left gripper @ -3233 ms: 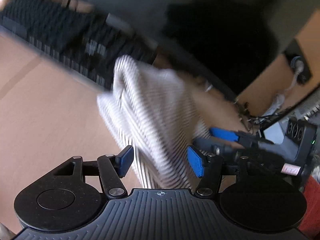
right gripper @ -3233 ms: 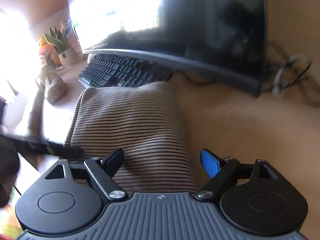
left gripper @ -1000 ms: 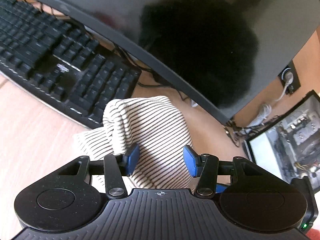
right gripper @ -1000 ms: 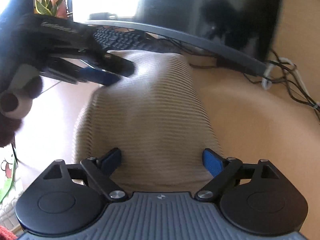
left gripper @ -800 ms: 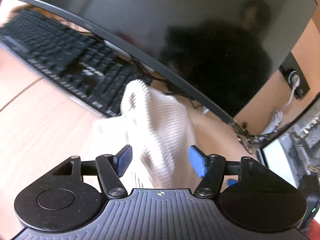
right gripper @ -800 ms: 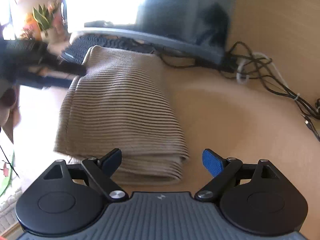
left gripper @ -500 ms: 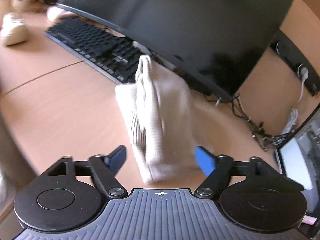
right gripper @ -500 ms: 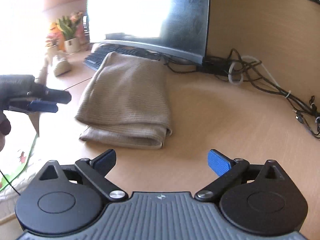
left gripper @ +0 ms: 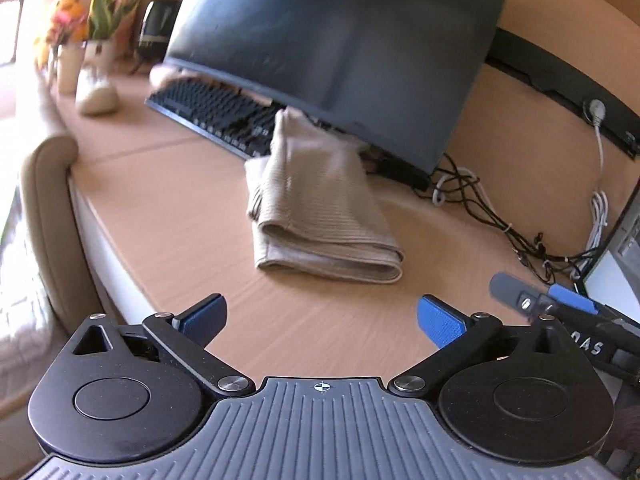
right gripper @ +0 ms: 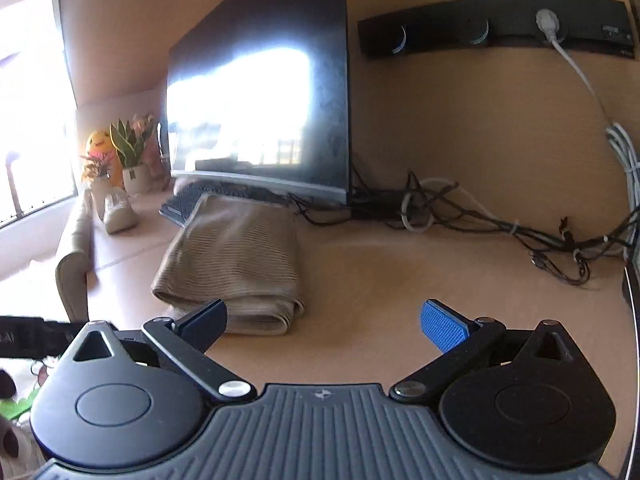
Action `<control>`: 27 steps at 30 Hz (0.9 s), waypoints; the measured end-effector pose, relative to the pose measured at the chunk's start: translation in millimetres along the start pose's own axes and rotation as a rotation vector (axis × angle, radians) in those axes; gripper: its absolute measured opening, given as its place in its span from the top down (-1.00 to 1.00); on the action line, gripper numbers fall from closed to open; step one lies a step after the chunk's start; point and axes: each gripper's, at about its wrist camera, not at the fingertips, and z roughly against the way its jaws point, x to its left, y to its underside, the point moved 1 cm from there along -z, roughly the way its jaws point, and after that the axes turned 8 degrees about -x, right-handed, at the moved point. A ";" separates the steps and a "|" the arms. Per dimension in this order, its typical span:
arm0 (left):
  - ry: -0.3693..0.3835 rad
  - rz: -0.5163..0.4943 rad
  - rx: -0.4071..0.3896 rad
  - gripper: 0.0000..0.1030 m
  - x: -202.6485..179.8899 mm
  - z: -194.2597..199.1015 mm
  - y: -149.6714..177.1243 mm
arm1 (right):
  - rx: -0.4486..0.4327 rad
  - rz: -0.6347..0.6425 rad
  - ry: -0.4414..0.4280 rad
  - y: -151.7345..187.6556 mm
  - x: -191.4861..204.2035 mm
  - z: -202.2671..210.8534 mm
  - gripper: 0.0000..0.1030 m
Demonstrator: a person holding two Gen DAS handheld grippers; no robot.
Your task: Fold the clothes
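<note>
On the table (left gripper: pixel 168 208), the folded garment (left gripper: pixel 320 216) overlaps the keyboard (left gripper: pixel 216 112) at twelve o'clock; both grippers' fingers (left gripper: pixel 440 320) hang wide, empty. Nudging it risks unfolding.

Folded garment (left gripper: pixel 320 208) on the bench (left gripper: pixel 168 216), far end against the keyboard (left gripper: pixel 216 114) and under the monitor's (left gripper: pixel 340 52) lower edge. Cable tangle (right gripper: pixel 480 220) to the garment's right, at the back of the bench. Potted plants (right gripper: pixel 128 152) behind and left of the keyboard. Left claw (left gripper: pixel 318 318) and right claw (right gripper: pixel 324 320) nearer than the garment, apart from it, jaws wide; right claw just right of the left.
</note>
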 end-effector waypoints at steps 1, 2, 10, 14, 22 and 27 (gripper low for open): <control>-0.004 -0.017 -0.002 -1.00 -3.9 -1.4 0.6 | 0.006 -0.002 0.001 1.7 -1.5 -0.3 -1.00; -0.012 -0.031 0.005 -1.00 -7.3 -4.6 1.3 | 0.008 -0.005 -0.002 3.6 -2.2 -0.5 -1.00; -0.010 -0.102 0.000 -1.00 -20.3 -10.4 -0.3 | 0.008 0.023 -0.048 7.5 1.3 -3.4 -1.00; 0.001 -0.109 0.002 -1.00 -22.0 -13.6 -1.2 | 0.005 0.013 -0.042 6.9 0.9 -4.6 -1.00; -0.038 -0.099 0.024 -1.00 -18.1 -17.0 -1.4 | 0.011 0.013 -0.041 9.3 3.9 -3.4 -1.00; -0.042 -0.114 0.025 -1.00 -21.2 -15.1 0.9 | 0.009 0.016 -0.029 9.7 3.1 0.8 -1.00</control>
